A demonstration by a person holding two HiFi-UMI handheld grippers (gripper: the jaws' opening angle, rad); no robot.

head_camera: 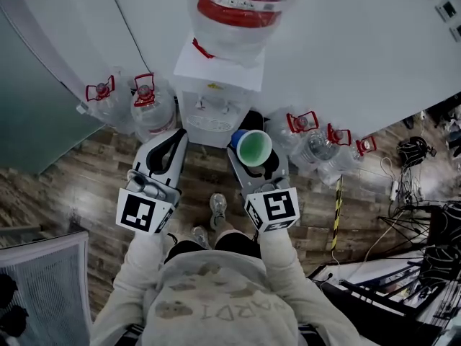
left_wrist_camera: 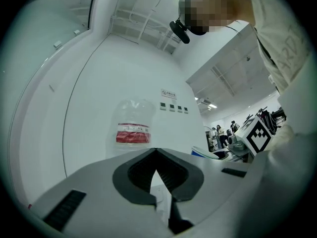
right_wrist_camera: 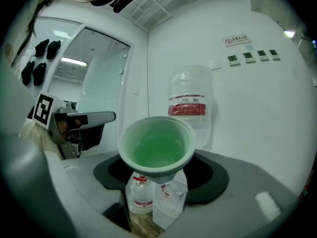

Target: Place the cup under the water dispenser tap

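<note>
The right hand-held gripper [right_wrist_camera: 161, 180] is closed on a smooth, tapering plastic cup [right_wrist_camera: 156, 144]. The cup is pale green inside and blue outside, its mouth faces up and nothing is in it. The dark pads press on its lower wall from both sides.

The left hand-held gripper [left_wrist_camera: 156, 155] has its grey jaws drawn together at the tips, with nothing between them.

Ahead of both hand-held grippers stands the white, boxy water dispenser [head_camera: 209, 111]. The cup is held short of it, to the right of its taps [head_camera: 214, 107]. On top sits a large clear bottle [head_camera: 238, 7] with a red label band, whose print is too small to read.

Clear spare bottles [head_camera: 149, 105] with red handles stand on the wood-plank floor [head_camera: 79, 186] beyond the left hand-held gripper.
</note>
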